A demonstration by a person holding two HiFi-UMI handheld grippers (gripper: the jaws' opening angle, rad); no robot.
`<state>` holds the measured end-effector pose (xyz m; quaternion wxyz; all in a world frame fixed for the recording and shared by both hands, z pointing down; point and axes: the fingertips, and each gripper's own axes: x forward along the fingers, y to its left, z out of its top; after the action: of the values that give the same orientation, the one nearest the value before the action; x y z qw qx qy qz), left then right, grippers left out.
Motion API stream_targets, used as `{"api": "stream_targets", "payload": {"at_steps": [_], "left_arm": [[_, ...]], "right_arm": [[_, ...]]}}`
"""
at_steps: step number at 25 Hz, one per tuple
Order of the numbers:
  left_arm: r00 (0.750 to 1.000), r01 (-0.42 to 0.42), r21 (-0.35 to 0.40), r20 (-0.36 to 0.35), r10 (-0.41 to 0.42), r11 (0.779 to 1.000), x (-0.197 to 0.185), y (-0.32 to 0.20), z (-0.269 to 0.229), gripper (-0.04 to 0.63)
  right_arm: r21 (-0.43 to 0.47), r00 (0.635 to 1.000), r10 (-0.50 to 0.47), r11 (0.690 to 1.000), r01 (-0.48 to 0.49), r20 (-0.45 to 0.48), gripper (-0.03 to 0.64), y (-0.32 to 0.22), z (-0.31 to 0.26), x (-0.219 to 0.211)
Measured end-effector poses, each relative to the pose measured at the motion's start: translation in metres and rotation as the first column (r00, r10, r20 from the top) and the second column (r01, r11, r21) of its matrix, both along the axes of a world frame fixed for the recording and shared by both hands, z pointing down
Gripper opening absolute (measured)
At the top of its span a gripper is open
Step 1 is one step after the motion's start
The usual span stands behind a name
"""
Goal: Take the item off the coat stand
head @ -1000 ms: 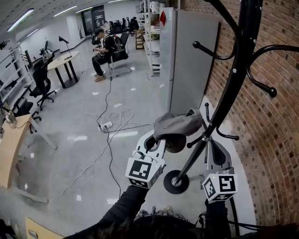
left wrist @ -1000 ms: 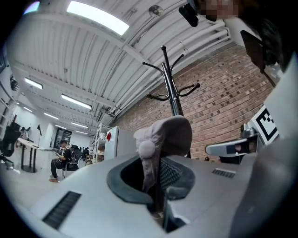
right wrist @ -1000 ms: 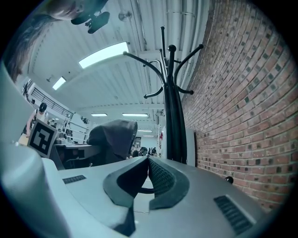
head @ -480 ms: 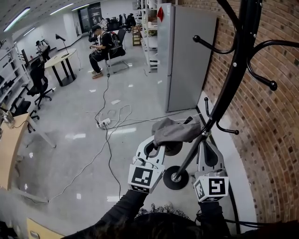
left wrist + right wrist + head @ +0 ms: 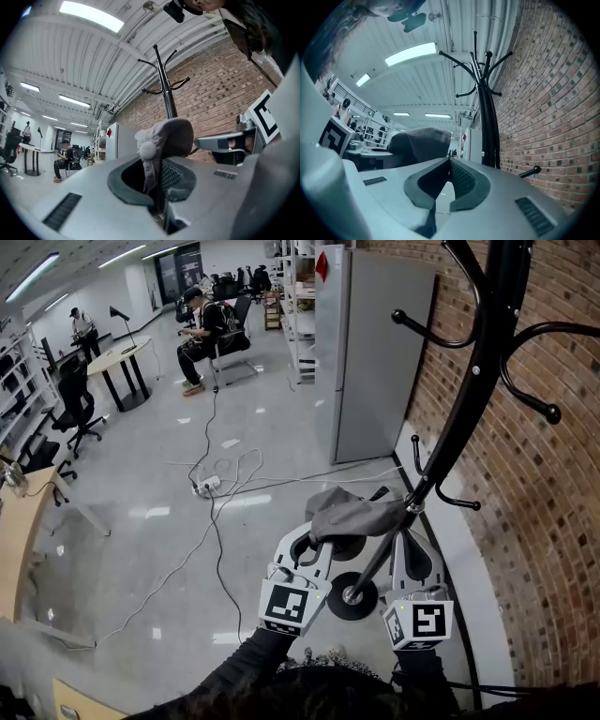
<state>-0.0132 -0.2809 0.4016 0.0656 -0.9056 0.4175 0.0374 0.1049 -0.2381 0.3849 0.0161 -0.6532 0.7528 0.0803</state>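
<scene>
A black coat stand [image 5: 473, 371] rises by the brick wall, its round base [image 5: 353, 597] on the floor. A grey cap [image 5: 354, 517] hangs beside the stand's low hooks [image 5: 380, 493]; whether it still touches a hook I cannot tell. My left gripper [image 5: 317, 538] is shut on the cap's edge, and in the left gripper view the cap [image 5: 164, 138] sticks up from between the pressed jaws of that gripper [image 5: 154, 176]. My right gripper [image 5: 412, 545] stands just right of the pole, shut on nothing. From the right gripper [image 5: 450, 161] view the cap [image 5: 419, 143] shows at left and the stand [image 5: 487, 122] ahead.
A tall grey cabinet [image 5: 375, 352] stands against the brick wall [image 5: 534, 484] behind the stand. Cables and a power strip [image 5: 211, 489] lie on the glossy floor. Farther off are a seated person [image 5: 202, 334], a round table [image 5: 117, 362], an office chair [image 5: 80, 409] and a wooden desk [image 5: 19, 540].
The cap and my left gripper have come down and slightly toward me, away from the low hooks. My right gripper has shifted left, closer to the pole.
</scene>
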Motion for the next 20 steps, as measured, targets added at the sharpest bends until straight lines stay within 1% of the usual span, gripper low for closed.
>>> {"api": "stream_targets", "payload": {"at_steps": [9, 20], "left_arm": [[1.000, 0.007, -0.001, -0.030, -0.007, 1.000, -0.005, -0.003, -0.006, 0.029], [1.000, 0.013, 0.001, -0.017, -0.013, 1.000, -0.002, -0.003, -0.007, 0.029]], "right_arm": [[-0.007, 1.000, 0.002, 1.000, -0.002, -0.001, 0.009, 0.000, 0.000, 0.002], [-0.007, 0.999, 0.033, 0.999, -0.033, -0.007, 0.008, 0.001, -0.002, 0.010]]}}
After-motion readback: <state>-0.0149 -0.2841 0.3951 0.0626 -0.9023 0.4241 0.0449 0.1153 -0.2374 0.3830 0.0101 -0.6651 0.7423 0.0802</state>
